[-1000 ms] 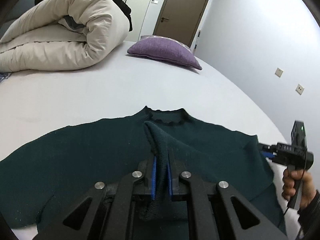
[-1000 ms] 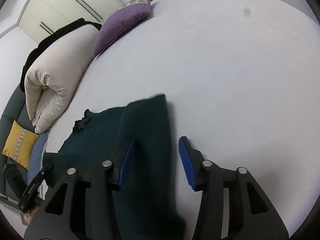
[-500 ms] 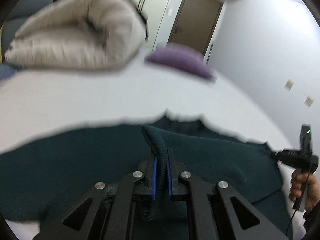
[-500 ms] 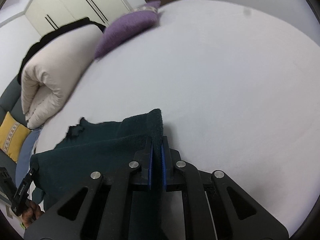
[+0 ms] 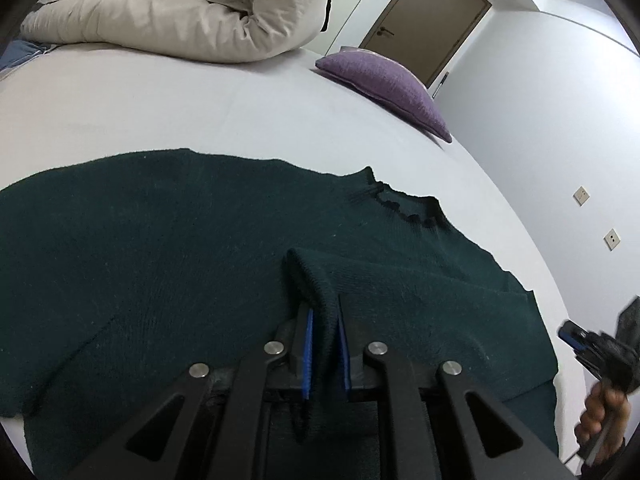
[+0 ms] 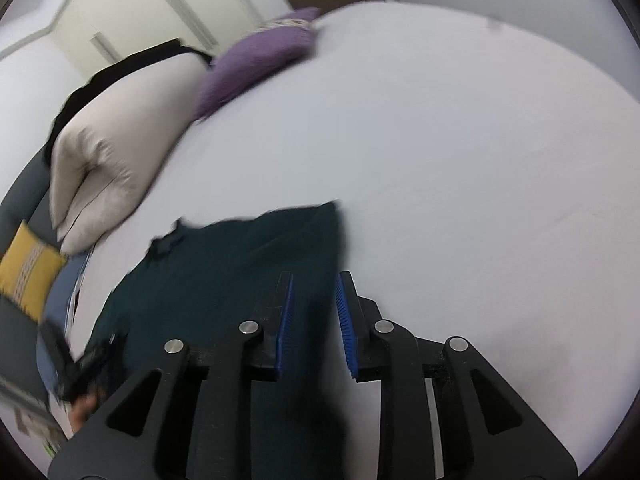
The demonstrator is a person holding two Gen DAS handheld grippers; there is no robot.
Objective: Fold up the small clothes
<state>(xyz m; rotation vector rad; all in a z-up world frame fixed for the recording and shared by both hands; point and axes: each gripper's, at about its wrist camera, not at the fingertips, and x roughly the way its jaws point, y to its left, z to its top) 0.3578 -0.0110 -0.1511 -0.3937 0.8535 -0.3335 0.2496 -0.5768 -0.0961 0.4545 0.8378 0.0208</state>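
Dark green sweater point(image 5: 160, 248) spread flat on white bed point(image 5: 160, 112), long axis running 9 to 3 o'clock, collar toward 1 o'clock, folded cuff pinched by left gripper point(image 5: 325, 350), jaws just eased slightly, right gripper point(image 6: 314, 320) just parted, fabric loose between pads.

No lettering, label, brand mark or number can be read anywhere in either view; the only pattern is a pale woven band on the yellow cushion point(image 6: 28, 268), far to the left of the right gripper's fingers, and it carries no legible characters.
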